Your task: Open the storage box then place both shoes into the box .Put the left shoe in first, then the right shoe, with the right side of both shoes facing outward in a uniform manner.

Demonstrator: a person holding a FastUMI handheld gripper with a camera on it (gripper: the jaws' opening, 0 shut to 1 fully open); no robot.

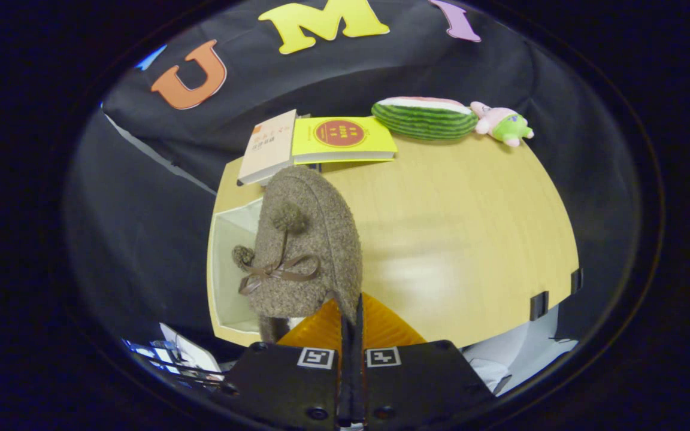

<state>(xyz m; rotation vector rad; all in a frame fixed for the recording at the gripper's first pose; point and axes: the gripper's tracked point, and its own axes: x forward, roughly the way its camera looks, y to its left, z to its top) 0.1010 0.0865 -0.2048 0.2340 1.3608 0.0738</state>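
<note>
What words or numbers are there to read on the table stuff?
Cream book: print on the cover, too small to read.
Yellow book: red round emblem, characters too blurred to read.
Gripper, jaws shut on the brown shoe: two square black-and-white markers, no words.

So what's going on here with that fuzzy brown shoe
A hand-held gripper has its two orange fingers closed together on the rim of a fuzzy brown shoe with pompoms and a bow, holding it over the wooden table. Just beyond the shoe, at the table's near corner, sits the pale storage box. Two books, a watermelon plush and a small pink toy lie at the far end.
</note>
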